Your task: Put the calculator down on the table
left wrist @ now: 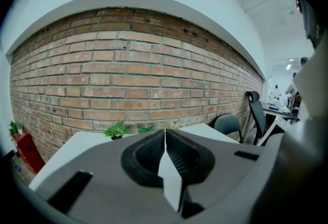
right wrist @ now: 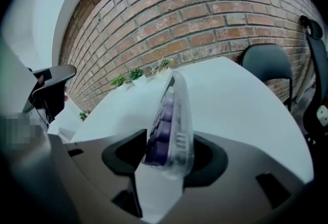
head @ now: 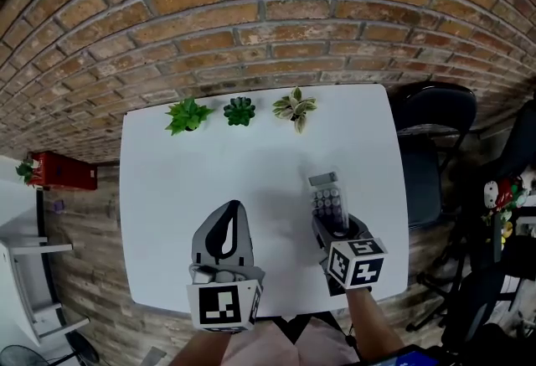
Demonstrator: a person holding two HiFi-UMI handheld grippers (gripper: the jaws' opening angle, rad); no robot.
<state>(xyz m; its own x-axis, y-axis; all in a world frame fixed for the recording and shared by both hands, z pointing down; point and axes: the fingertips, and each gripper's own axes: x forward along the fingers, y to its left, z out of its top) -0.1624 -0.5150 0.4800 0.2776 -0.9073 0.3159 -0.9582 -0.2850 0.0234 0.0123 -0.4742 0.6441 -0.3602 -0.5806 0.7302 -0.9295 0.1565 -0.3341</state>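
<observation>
A clear calculator with purple keys rests between the jaws of my right gripper over the right part of the white table. Its far end slants down toward the tabletop. In the right gripper view the calculator stands edge-on between the jaws of the right gripper, and the pads look slightly off its sides. My left gripper hovers near the table's front edge, to the left of the right one. In its own view the left gripper has its jaws pressed together, with nothing in them.
Three small potted plants line the table's far edge by the brick wall. A black chair stands to the right of the table. A red box sits on the floor at the left.
</observation>
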